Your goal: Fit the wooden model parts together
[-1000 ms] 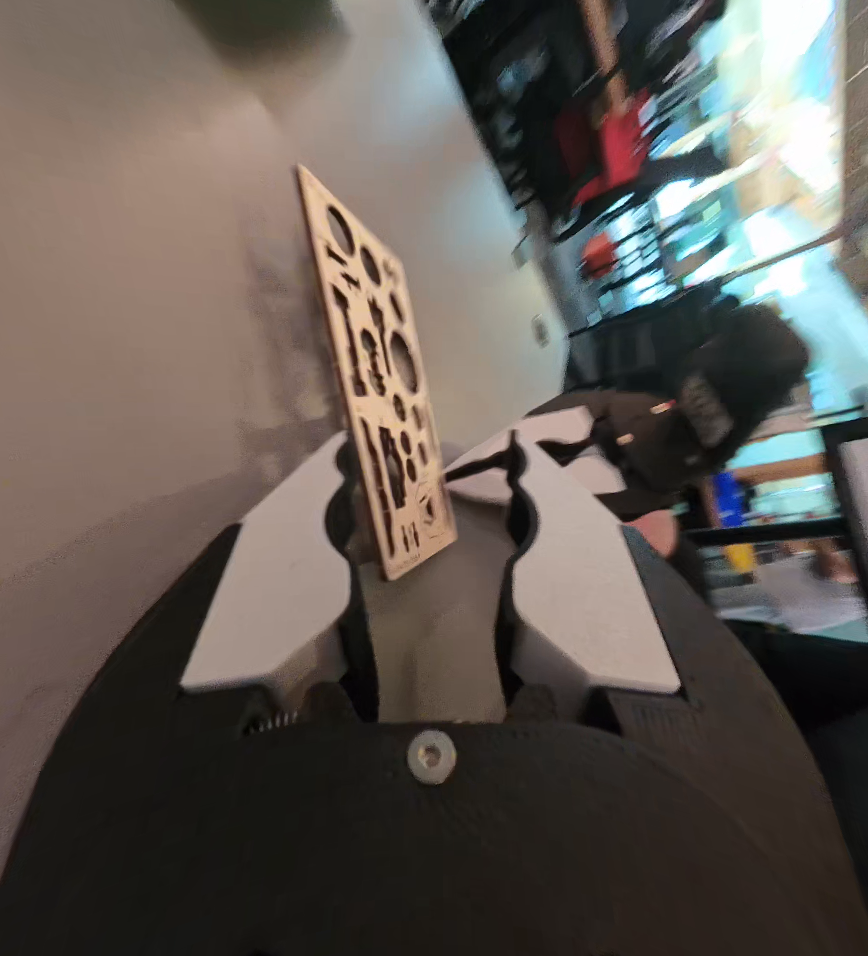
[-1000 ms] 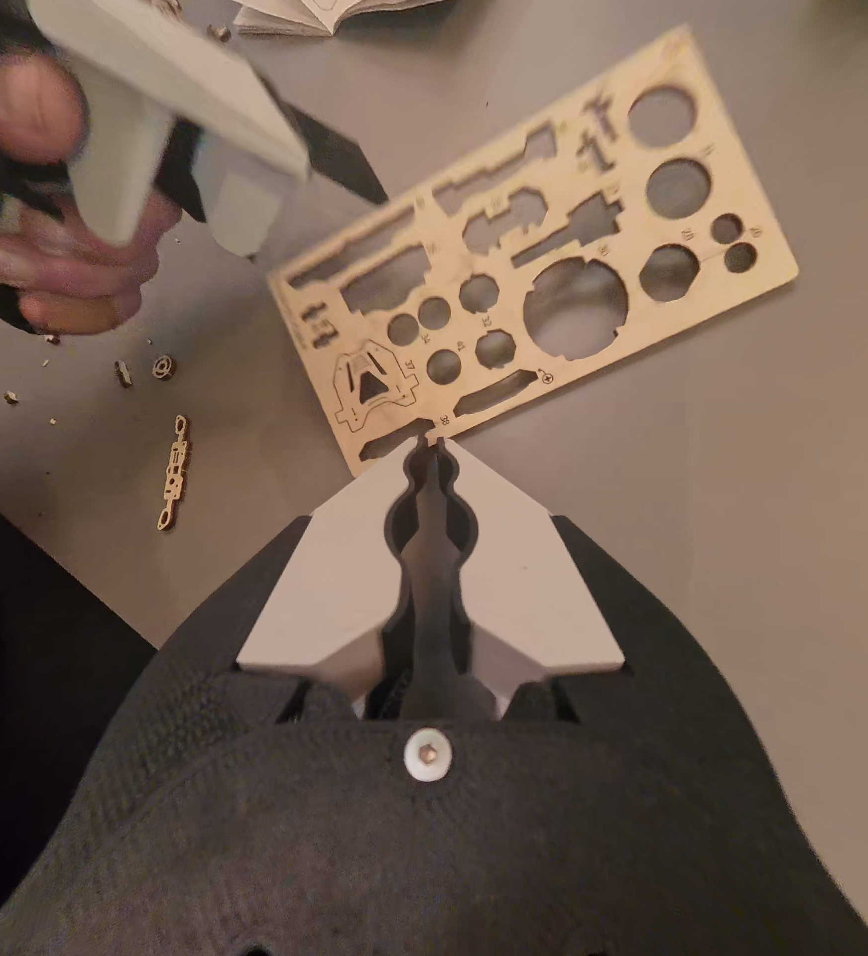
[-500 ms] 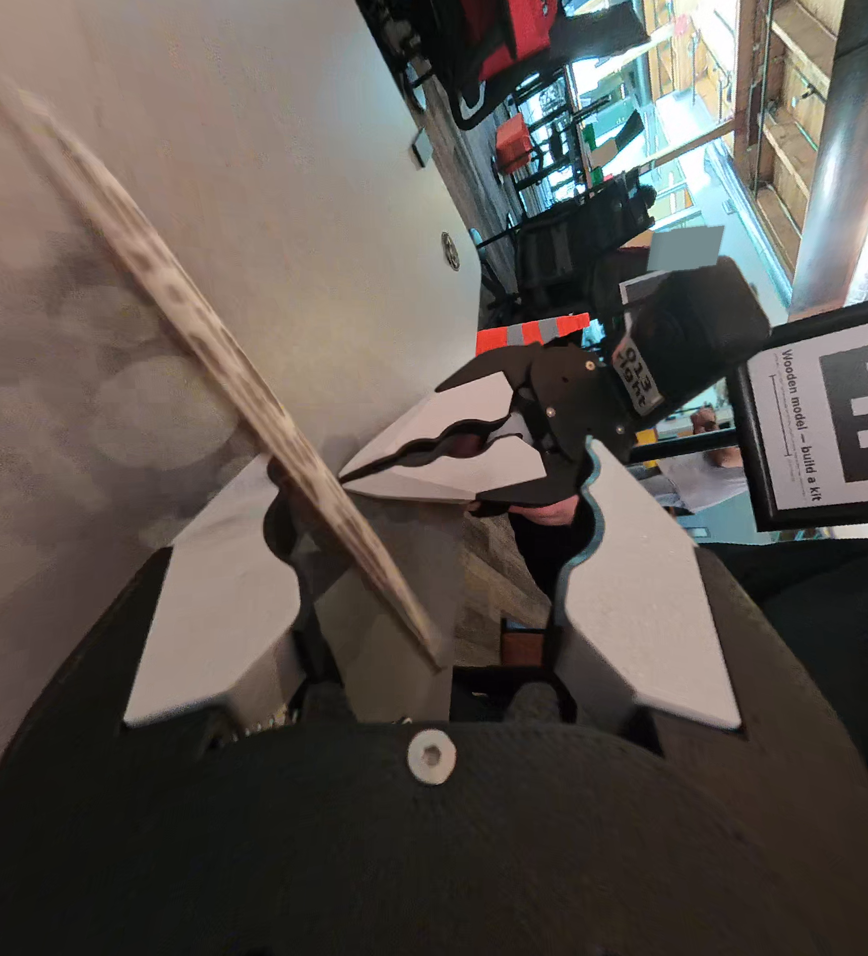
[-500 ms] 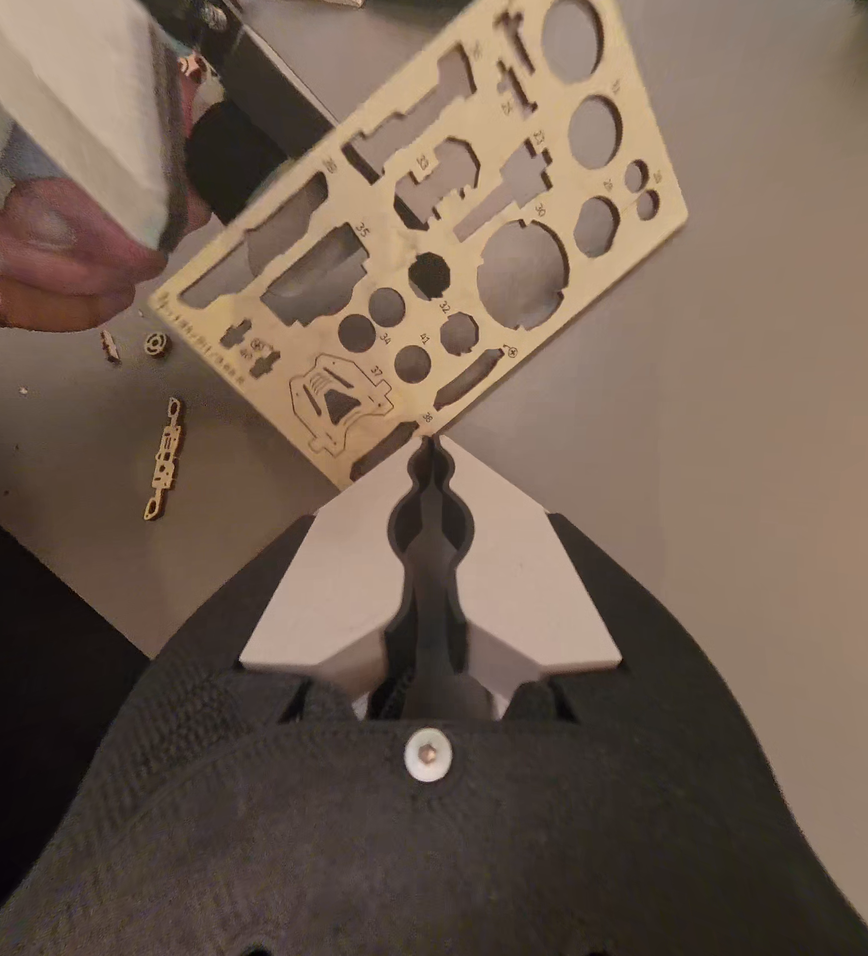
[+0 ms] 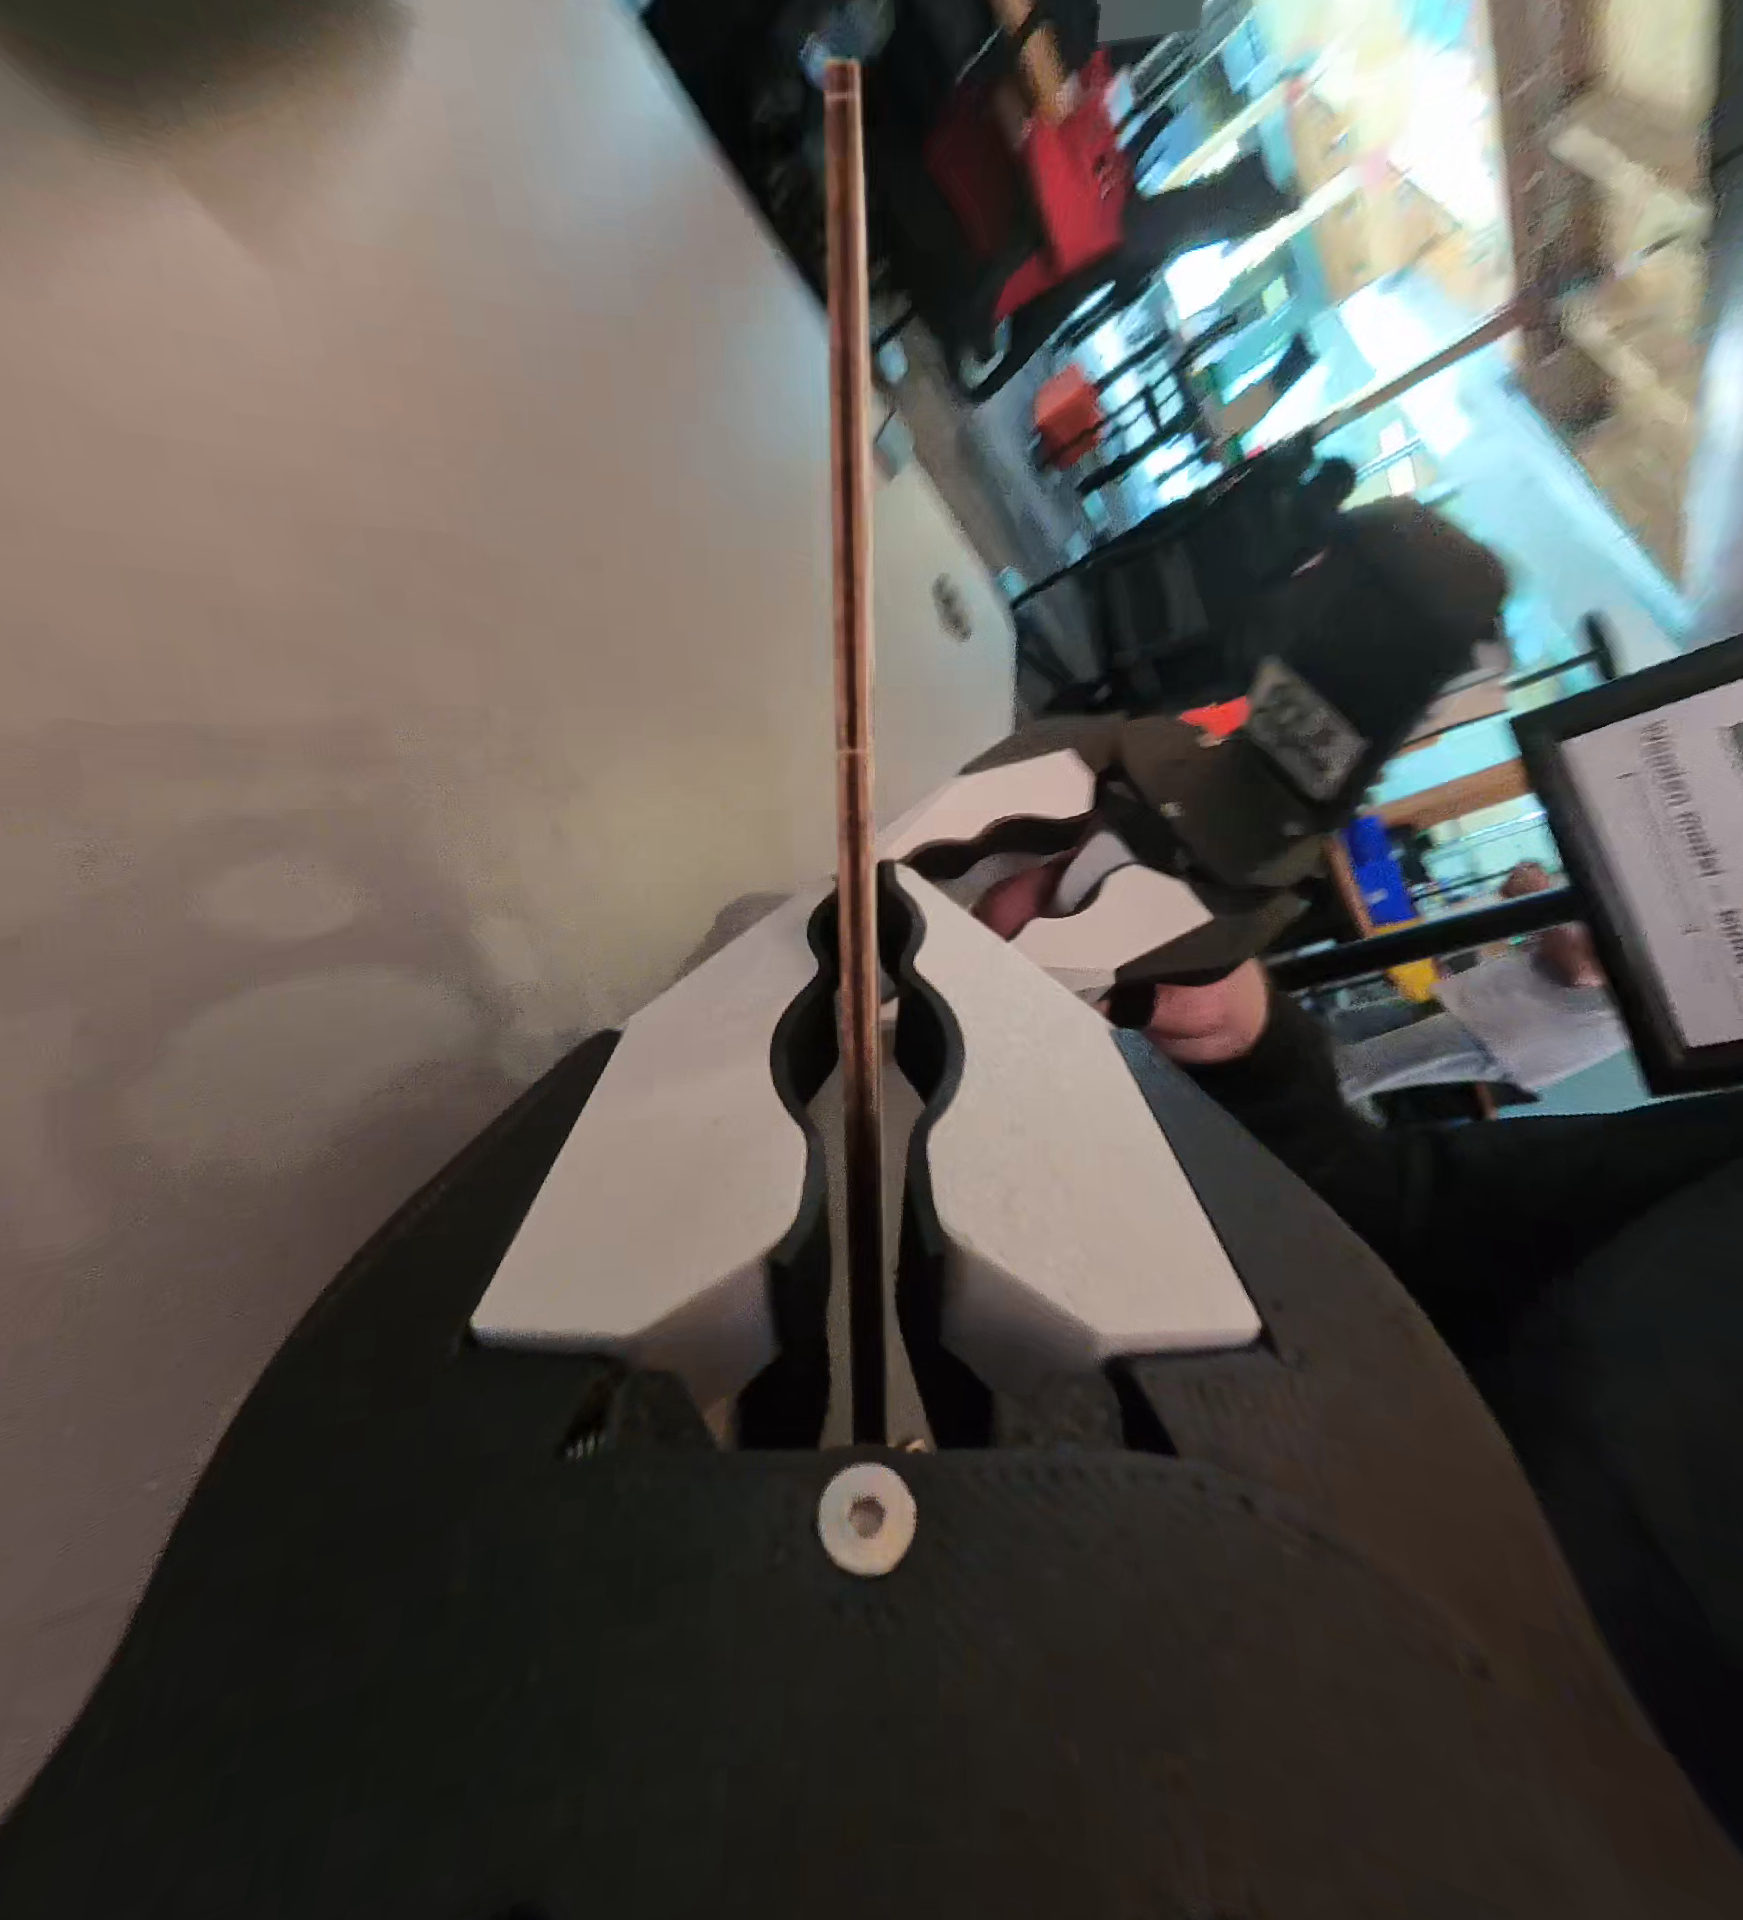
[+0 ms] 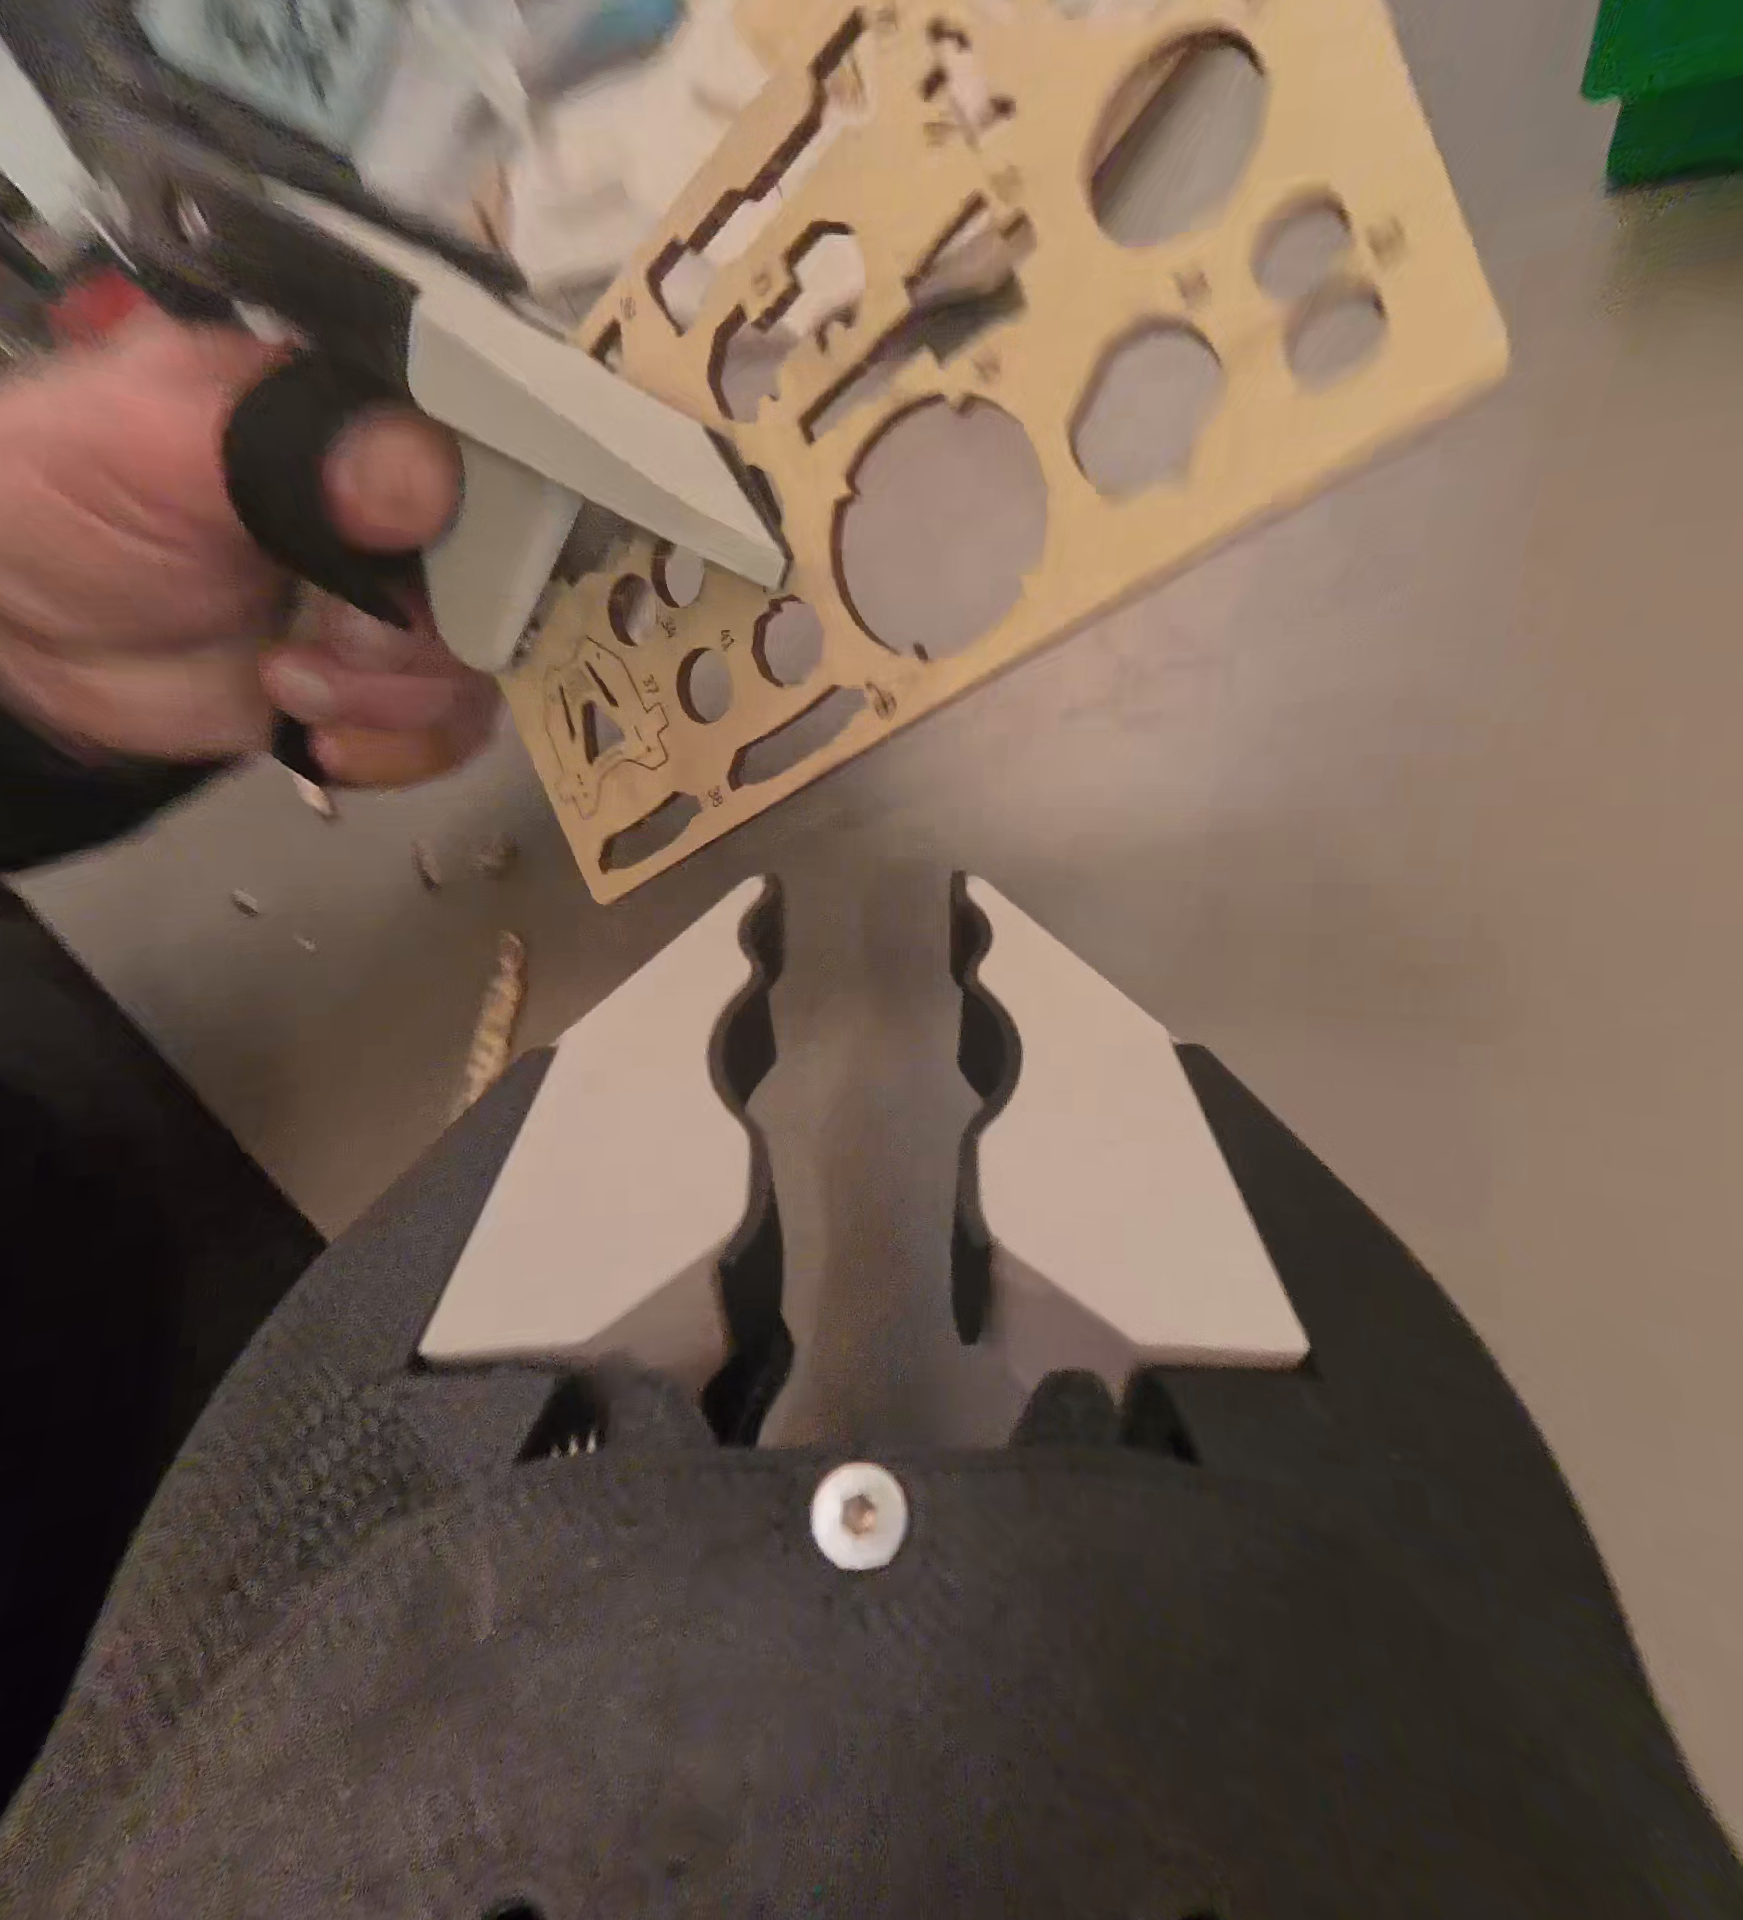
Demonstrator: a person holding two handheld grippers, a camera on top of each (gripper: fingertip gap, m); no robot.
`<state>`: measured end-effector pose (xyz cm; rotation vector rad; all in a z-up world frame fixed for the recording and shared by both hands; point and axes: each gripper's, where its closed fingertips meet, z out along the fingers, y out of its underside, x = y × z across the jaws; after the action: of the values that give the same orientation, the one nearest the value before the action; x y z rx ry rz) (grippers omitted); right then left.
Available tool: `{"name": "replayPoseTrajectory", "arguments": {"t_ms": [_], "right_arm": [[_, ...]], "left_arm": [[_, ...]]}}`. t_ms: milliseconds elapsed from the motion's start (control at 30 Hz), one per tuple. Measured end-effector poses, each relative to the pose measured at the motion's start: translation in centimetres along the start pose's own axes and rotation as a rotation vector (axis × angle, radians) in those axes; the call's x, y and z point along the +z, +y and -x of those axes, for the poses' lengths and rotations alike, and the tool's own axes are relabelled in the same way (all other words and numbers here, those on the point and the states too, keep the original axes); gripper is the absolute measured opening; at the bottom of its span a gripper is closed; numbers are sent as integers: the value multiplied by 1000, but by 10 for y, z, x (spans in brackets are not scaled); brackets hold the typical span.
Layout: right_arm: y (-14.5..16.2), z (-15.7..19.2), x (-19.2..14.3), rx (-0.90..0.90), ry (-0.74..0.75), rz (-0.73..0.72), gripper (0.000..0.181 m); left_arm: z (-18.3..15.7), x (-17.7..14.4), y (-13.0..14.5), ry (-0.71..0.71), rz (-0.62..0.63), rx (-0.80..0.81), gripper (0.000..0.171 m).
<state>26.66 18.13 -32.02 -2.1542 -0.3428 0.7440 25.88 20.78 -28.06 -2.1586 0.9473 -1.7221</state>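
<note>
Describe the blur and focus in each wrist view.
Left wrist view: the left gripper and the edge-on wooden sheet are fairly sharp, while the room behind and the right gripper are smeared. Right wrist view: the right gripper's fingers are crisp; the hand, left gripper and the sheet's far end are motion-blurred.

surface: grey table [image 6: 1469, 935] | on it: small wood scraps [image 6: 431, 862] left of centre | green box [image 6: 1719, 83] upper right
</note>
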Motion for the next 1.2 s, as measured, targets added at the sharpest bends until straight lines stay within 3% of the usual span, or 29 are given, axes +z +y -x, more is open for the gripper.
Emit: {"name": "replayPoseTrajectory", "arguments": {"t_ms": [133,300,433,500,800,1200], "right_arm": [[-27,18,-4,118,-172,-138,44],[-42,39,10,140,-292,-165,41],[-50,49,21,126,-330,-159,33],[-53,45,24,119,-314,-173,18],[-60,49,31,203,-413,-179,14],[-81,61,17,395,-663,-327,2]], "left_arm": [[-10,-18,-19,76,-149,8,1],[-14,-31,-31,112,-280,6,1],[-14,-31,-33,121,-313,20,1],[-17,-31,-36,145,-338,17,1],[-20,-28,-42,135,-406,35,1],[-37,-37,-56,210,-522,59,1]]}}
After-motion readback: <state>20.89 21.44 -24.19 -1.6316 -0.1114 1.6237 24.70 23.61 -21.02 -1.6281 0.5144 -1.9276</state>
